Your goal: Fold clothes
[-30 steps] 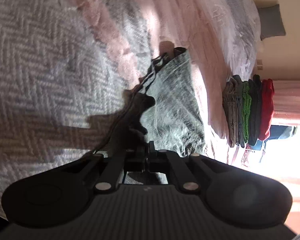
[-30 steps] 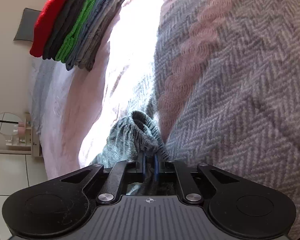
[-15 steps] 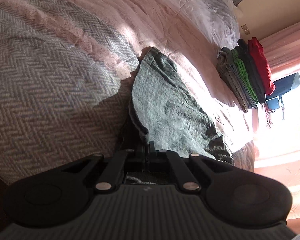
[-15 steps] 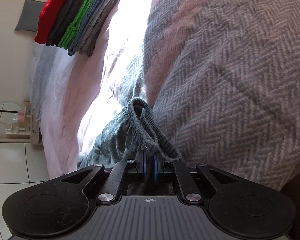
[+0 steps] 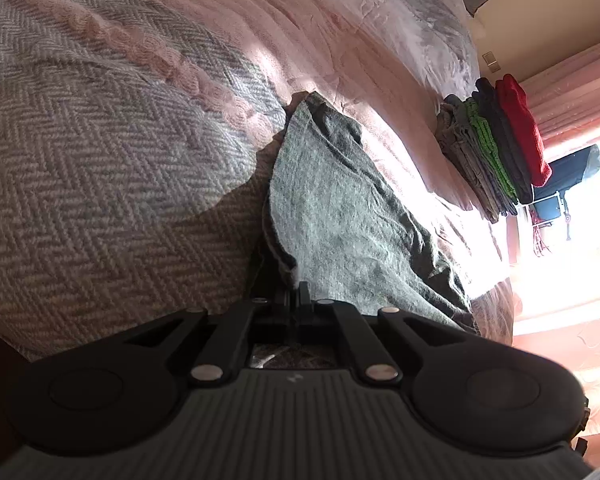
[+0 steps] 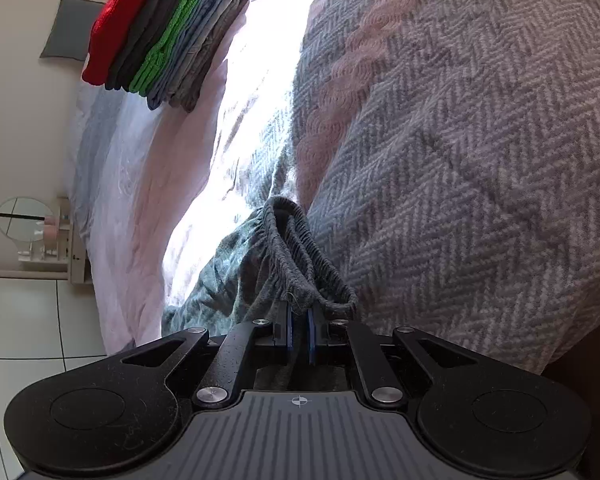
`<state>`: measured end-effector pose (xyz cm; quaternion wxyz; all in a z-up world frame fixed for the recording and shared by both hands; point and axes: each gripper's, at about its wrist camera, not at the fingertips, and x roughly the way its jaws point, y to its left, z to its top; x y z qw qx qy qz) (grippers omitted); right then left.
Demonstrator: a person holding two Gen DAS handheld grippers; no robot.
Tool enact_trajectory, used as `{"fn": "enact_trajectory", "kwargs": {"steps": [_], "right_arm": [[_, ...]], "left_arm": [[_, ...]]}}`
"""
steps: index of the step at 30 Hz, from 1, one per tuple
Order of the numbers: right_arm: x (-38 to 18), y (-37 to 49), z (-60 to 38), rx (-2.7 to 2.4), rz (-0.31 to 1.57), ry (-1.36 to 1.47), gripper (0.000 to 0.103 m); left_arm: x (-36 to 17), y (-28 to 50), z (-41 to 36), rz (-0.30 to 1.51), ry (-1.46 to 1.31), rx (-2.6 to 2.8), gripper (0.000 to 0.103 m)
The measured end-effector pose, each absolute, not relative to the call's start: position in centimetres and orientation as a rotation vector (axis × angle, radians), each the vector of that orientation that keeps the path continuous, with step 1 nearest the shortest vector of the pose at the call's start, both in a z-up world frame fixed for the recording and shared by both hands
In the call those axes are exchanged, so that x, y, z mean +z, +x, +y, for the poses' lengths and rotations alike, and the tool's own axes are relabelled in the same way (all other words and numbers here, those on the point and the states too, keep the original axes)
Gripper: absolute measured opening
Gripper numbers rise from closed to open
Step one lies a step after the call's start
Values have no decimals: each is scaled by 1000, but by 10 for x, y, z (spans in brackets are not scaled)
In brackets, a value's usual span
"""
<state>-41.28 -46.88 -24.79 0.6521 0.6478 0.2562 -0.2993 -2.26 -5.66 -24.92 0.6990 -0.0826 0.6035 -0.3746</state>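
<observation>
A dark grey garment (image 5: 340,208) lies spread over the bed, between the herringbone blanket and the pink cover. My left gripper (image 5: 296,292) is shut on its near hem edge, and the cloth runs away from the fingers toward the far right. In the right wrist view the same grey garment (image 6: 260,264) shows its gathered elastic waistband (image 6: 300,252). My right gripper (image 6: 299,320) is shut on that waistband, which bunches up just past the blue pads (image 6: 289,328).
A grey and white herringbone blanket (image 5: 100,160) covers the near part of the bed, a pink cover (image 5: 340,40) the far part. A stack of folded clothes (image 5: 496,144), red on top, stands farther back; the same stack (image 6: 160,36) shows from the right wrist. Bright window and curtains to the right.
Both grippers have drawn the grey garment back toward the bed's near edge. It now lies flatter and more spread out; a second ago it was bunched and hanging in shadow.
</observation>
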Motion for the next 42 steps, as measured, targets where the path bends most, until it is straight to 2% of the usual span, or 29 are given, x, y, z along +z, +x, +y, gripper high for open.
{"fn": "enact_trajectory", "kwargs": {"steps": [5,16,17,18,19,22,28,29,30,33,37,42], "right_arm": [[-241,-416,-466,-661,562,1466,6],[-267,-417,-459,-723,689,1417,9],[-263,-416,-459,-728,698,1398,32],[-260,-415,-459,-733,706,1379,66],[-255,-416,-459,-747,704,1354,72],[-249,-415,-459,-742,678,1320,71],[-261,-406,-464,-723,648,1356,71],[-264,-404,-463,-729,670,1350,67],[-268,-403,-462,-735,694,1339,56],[-274,-404,-460,-748,724,1328,50],[-268,-408,-463,-771,737,1309,50],[-252,-407,-470,-813,756,1212,51]], "left_arm": [[-251,-24,-53,1342,-188,-826,0],[-275,-31,-58,1370,-109,-805,2],[-275,-32,-59,1368,-94,-807,3],[-272,-32,-59,1367,-84,-810,3],[-269,-32,-58,1366,-74,-812,3],[-256,-32,-55,1347,-47,-814,8],[-230,-30,-52,1254,-120,-847,8],[-232,-31,-58,1258,-116,-862,9],[-234,-32,-63,1263,-112,-877,11],[-256,-39,-80,1299,-13,-893,14],[-273,-42,-74,1349,-32,-839,11],[-248,-26,-72,1305,25,-846,12]]}}
